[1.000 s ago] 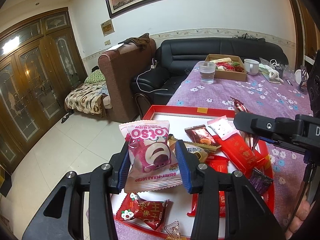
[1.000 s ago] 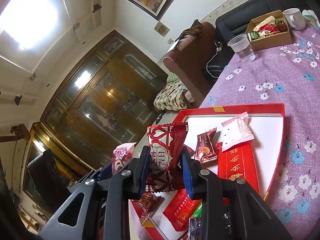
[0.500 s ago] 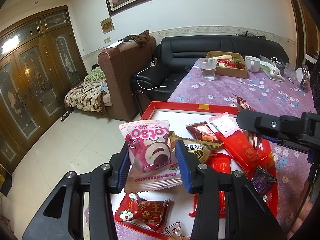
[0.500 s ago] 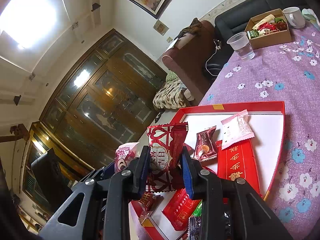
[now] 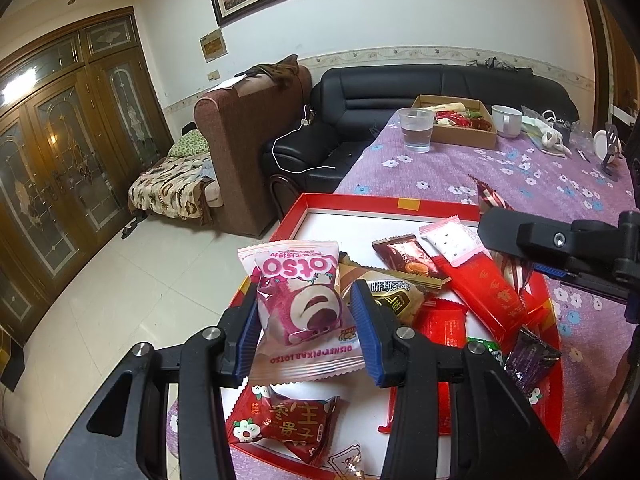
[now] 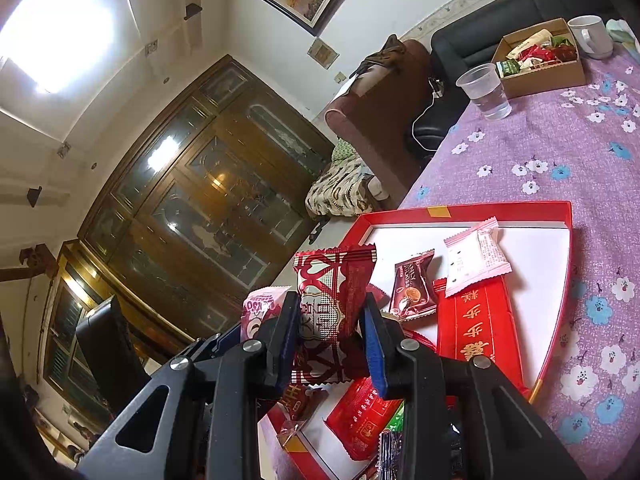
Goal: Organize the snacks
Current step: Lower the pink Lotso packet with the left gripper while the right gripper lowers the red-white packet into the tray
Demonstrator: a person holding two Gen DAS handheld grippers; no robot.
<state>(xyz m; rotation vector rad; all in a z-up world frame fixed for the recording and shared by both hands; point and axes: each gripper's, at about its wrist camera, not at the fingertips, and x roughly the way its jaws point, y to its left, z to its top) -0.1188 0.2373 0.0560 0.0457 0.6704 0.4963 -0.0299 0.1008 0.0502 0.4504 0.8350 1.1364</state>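
The worktop (image 5: 500,176), covered in a purple cloth with a flower print, fills the 1 to 5 o'clock part of the left wrist view, with a black sofa (image 5: 400,92) behind it at 12 o'clock. On the near end of the worktop lies a shallow red box (image 5: 360,202) with a white floor, and loose snacks are scattered in it. Far off at 1 o'clock stand a brown cardboard box (image 5: 464,136) of snacks, a clear plastic cup (image 5: 417,130) just to its 9 o'clock side and a white mug (image 5: 506,120) at its 3 o'clock side. The left claw (image 5: 306,322) is closed on a pink Lotso packet (image 5: 298,300), its blue pads pressing both sides and holding the packet above the red box. In the right wrist view the right claw (image 6: 334,338) grips a red heart-patterned packet (image 6: 332,296) upright over the box, its top sticking out past the pads. On the box floor a long red packet (image 6: 476,332) with gold characters lies at 3 o'clock of that claw, a pale pink wrapper (image 6: 476,256) rests across its far end, and a small brown biscuit packet (image 6: 412,288) lies just at the wrapper's 9 o'clock side. Nearest the left camera, at 6 o'clock, lies a red packet with white flowers (image 5: 292,424).
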